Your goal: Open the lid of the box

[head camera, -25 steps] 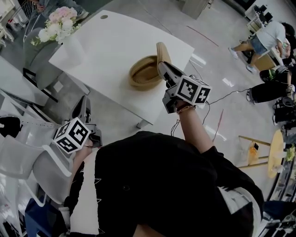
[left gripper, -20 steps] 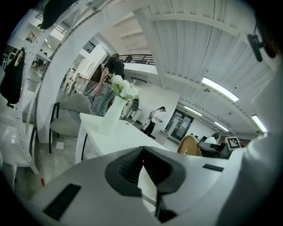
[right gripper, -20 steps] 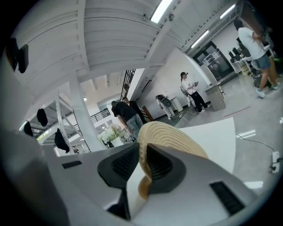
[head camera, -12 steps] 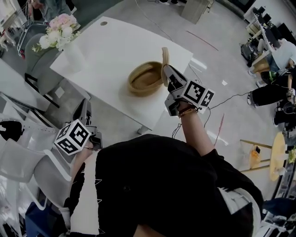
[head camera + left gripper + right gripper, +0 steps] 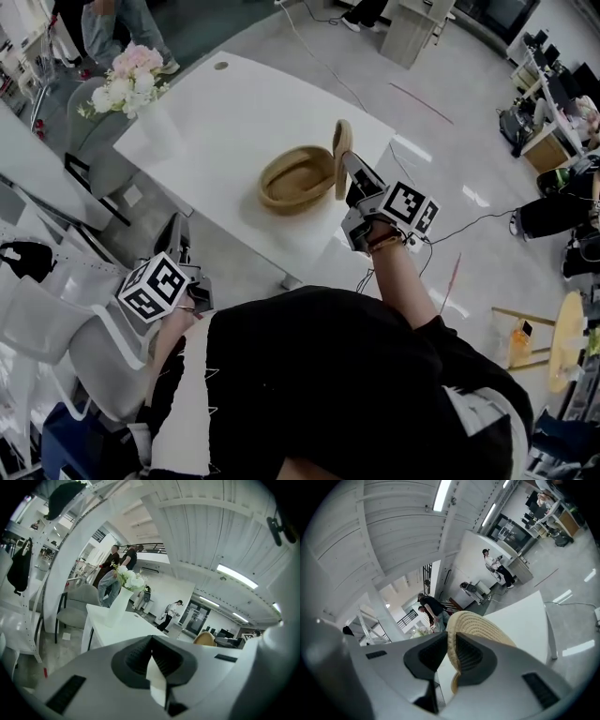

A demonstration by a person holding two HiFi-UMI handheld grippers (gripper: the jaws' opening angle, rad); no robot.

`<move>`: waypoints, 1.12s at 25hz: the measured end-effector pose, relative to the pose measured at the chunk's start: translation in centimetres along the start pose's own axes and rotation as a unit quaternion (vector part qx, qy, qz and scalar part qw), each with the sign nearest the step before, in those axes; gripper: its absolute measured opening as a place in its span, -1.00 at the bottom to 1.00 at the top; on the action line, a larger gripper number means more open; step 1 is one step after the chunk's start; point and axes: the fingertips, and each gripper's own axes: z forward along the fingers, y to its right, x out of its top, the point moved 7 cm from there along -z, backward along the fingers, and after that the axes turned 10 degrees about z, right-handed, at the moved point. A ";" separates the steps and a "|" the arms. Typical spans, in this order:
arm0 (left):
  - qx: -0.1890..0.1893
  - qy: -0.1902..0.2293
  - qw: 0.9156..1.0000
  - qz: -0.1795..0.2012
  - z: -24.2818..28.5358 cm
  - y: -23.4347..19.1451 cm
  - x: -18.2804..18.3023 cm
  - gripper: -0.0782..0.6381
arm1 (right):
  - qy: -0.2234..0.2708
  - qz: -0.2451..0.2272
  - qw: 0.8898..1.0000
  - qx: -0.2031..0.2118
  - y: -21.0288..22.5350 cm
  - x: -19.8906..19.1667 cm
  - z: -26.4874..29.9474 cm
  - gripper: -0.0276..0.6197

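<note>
A round woven box point(image 5: 292, 179) sits open on the white table point(image 5: 234, 112) near its right end. Its woven lid point(image 5: 341, 157) stands on edge at the box's right rim. My right gripper point(image 5: 352, 176) is shut on the lid's lower rim. In the right gripper view the straw lid point(image 5: 480, 625) runs between the two dark pads of my right gripper point(image 5: 451, 641). My left gripper point(image 5: 176, 239) hangs low at the left, off the table beside a chair. In the left gripper view my left gripper point(image 5: 152, 644) has its pads met, with nothing held.
A white vase of flowers point(image 5: 127, 80) stands at the table's far left corner, and a grey chair point(image 5: 89, 131) is behind it. White chairs point(image 5: 47, 309) crowd the lower left. Cables lie on the floor point(image 5: 450, 202) to the right. People stand in the distance point(image 5: 115, 569).
The head view has swung a little, so the table sits lower and more to the right. The lid stays on edge in the right gripper. The left gripper has hardly moved.
</note>
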 end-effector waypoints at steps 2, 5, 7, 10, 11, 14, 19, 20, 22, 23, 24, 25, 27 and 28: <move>0.004 0.002 1.000 -0.001 0.0 1.2 -0.2 -0.75 | -0.002 0.020 1.000 0.002 0.8 0.7 -0.4 -0.73; 0.007 0.004 1.000 -0.004 0.0 3.0 -0.5 -0.75 | -0.006 0.046 0.999 0.007 1.6 1.8 -0.9 -0.73; 0.011 0.007 1.000 -0.007 -0.1 3.9 -0.7 -0.75 | -0.011 0.052 0.999 0.010 1.9 2.5 -1.3 -0.73; 0.026 0.012 1.000 -0.010 -0.3 5.0 -1.0 -0.75 | -0.017 0.051 0.998 0.014 2.3 3.6 -2.0 -0.73; 0.029 0.014 0.999 -0.010 -0.4 5.5 -1.2 -0.75 | -0.017 0.051 0.998 0.015 2.5 4.0 -2.2 -0.73; 0.034 0.012 0.999 -0.008 -0.8 7.2 -1.8 -0.75 | -0.015 0.051 0.999 0.014 3.1 5.1 -3.2 -0.73; 0.049 0.007 0.999 -0.007 -1.6 8.9 -3.0 -0.75 | 0.001 0.051 0.999 0.007 3.8 6.3 -4.7 -0.73; 0.052 0.007 0.999 -0.007 -1.8 9.2 -3.1 -0.75 | 0.004 0.050 0.999 0.007 4.0 6.5 -5.0 -0.73; 0.057 0.005 0.998 -0.006 -2.0 9.9 -3.6 -0.75 | 0.006 0.048 0.999 0.009 4.1 6.9 -5.5 -0.73; 0.058 0.003 0.998 -0.005 -2.1 10.3 -3.8 -0.75 | 0.005 0.047 0.999 0.010 4.2 7.0 -5.7 -0.73; 0.058 0.000 0.998 -0.005 -2.1 10.7 -4.2 -0.75 | 0.003 0.047 0.999 0.011 4.2 7.0 -6.0 -0.73; 0.058 -0.004 0.998 -0.005 -2.1 11.2 -4.6 -0.75 | 0.002 0.048 0.999 0.013 4.2 7.1 -6.3 -0.73; 0.057 -0.009 0.998 -0.006 -2.1 12.1 -5.2 -0.75 | 0.000 0.049 0.999 0.017 4.3 7.2 -6.9 -0.73; 0.056 -0.010 0.998 -0.006 -2.1 12.6 -5.5 -0.75 | -0.001 0.050 0.999 0.018 4.3 7.2 -7.2 -0.73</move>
